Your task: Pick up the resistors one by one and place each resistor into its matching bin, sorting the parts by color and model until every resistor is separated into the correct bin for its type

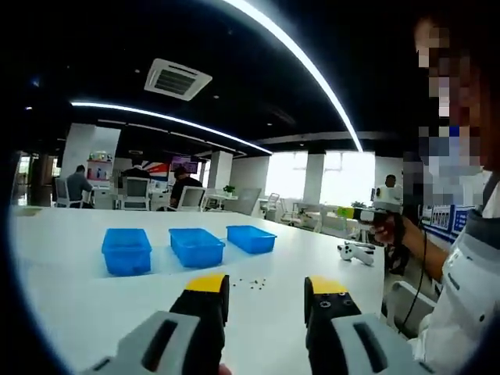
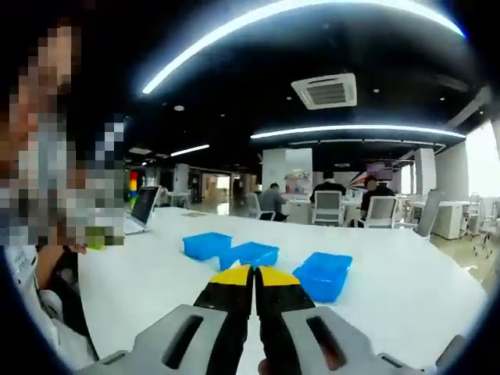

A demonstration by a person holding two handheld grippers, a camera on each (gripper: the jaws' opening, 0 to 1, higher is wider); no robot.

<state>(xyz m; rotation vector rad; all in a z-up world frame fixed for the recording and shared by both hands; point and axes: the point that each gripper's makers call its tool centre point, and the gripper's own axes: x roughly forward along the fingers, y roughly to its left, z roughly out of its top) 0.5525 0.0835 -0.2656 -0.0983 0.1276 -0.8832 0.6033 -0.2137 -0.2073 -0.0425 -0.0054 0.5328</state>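
In the left gripper view we see three blue bins in a row on the white table point(image 1: 62, 266), all beyond our left gripper point(image 1: 267, 295) and off to its left side. The left bin point(image 1: 126, 251) sits nearest, the middle bin point(image 1: 196, 246) just ahead of the left jaw, and the right bin point(image 1: 251, 238) farthest along the row. All three are open, rectangular plastic tubs of the same bright blue; we can read no label on any of them.

The resistors point(image 1: 252, 283) lie as a loose scatter of tiny dark specks on the table, just past the yellow tip of the left jaw and in front of the middle and right bins. They are too small for us to tell colour bands or model.

Our left gripper's jaws stand well apart, with bare table between them. Farther right, a white game controller point(image 1: 356, 251) lies on the table, and a person's hand point(image 1: 384, 224) holds the other tool above the table edge.

In the right gripper view, our right gripper point(image 2: 254, 273) has its yellow-tipped jaws pressed together with nothing between them. The same bins lie just beyond its tips. We find no readable writing anywhere.
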